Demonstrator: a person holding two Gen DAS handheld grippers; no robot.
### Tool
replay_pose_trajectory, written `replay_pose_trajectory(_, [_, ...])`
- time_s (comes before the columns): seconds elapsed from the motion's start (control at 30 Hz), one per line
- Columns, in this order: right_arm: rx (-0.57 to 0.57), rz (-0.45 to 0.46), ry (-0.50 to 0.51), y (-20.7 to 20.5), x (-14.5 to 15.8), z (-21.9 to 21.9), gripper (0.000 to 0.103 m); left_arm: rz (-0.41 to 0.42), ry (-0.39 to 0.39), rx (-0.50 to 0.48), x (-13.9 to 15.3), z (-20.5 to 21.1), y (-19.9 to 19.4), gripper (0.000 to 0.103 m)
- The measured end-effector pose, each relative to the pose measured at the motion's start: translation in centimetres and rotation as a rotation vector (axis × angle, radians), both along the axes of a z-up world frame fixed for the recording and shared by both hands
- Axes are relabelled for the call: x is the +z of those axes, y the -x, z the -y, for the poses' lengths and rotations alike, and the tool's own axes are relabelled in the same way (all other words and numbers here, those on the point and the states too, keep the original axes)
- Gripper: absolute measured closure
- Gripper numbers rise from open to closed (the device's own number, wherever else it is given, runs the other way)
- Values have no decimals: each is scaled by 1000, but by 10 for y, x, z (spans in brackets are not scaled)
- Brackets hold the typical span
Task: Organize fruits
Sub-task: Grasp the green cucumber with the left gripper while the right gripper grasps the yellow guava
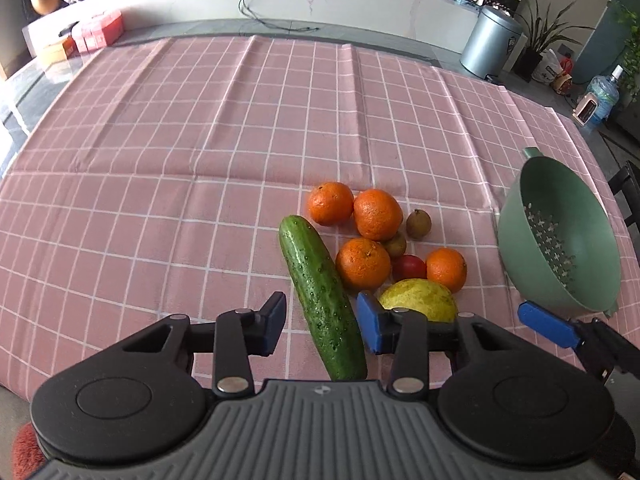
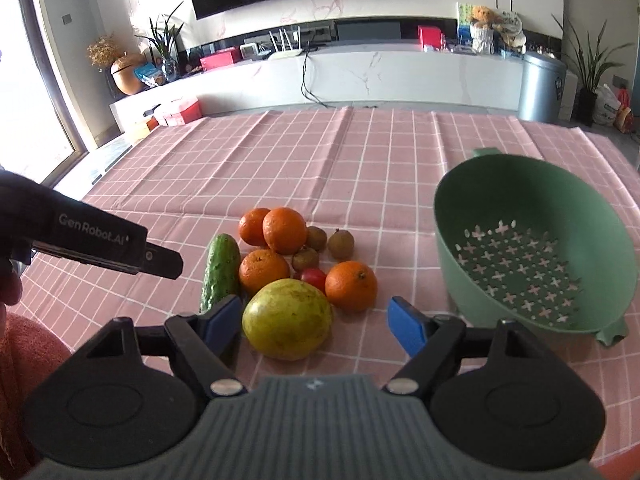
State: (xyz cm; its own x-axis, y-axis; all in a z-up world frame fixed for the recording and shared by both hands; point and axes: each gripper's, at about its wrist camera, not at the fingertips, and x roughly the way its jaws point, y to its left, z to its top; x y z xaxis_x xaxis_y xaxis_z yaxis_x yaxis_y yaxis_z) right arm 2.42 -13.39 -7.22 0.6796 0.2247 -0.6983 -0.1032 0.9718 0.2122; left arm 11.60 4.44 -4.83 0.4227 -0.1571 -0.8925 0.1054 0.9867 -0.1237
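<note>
Fruit pile (image 2: 298,268): oranges, cucumber (image 1: 320,296), large yellow-green fruit (image 2: 287,319), all on the cloth, none sorted. Colander (image 2: 532,256): empty, at 2 o'clock. Left gripper (image 1: 320,328): jaws apart, straddling cucumber. Right gripper (image 2: 316,324): jaws apart around yellow-green fruit. Everything remains to move.

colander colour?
Plain sage green colander, cross-shaped drain holes; clearest in right wrist view.

Both wrist views look forward and down across the pink checked tablecloth (image 1: 160,152) from its near edge. The left one sits close over the cucumber (image 1: 322,300); the right sits further right, near the green colander (image 2: 536,248). Both share the fruit pile.
</note>
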Motion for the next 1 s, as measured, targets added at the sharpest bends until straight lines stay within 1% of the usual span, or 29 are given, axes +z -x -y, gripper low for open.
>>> replay_pose_trajectory(0.1, [2, -57, -29, -15, -12, -4, 26, -43, -15, 27, -16, -1, -14, 54])
replay_pose_trajectory(0.23, [-2, -134, -50, -30, -28, -9, 26, -99, -41, 23, -35, 0, -25, 53])
replay_pose_trajectory(0.3, [-8, -162, -79, -36, -35, -9, 26, -101, -30, 25, -38, -1, -26, 46])
replay_pose_trajectory(0.43, [-16, -202, -129, -43, -43, -8, 24, -107, -32, 9, -39, 1, -30, 41])
replay_pose_trajectory(0.57, [-16, -231, -159, -48, -49, -9, 24, -113, -36, 3, -40, 5, -33, 40])
replay_pose_trajectory(0.63, [-13, -247, -181, -51, -52, -7, 26, -124, -42, 0, -43, 9, -35, 39])
replay_pose_trajectory(0.73, [7, -261, -241, -51, -56, -4, 39, -133, -57, 2, -46, 12, -36, 34])
replay_pose_trajectory(0.87, [31, -263, -192, -44, -51, -5, 39, -144, -62, 1, -50, 14, -37, 32])
replay_pose_trajectory(1.0, [21, -280, -176, -35, -49, 7, 39, -156, -77, -9, -56, 19, -37, 30])
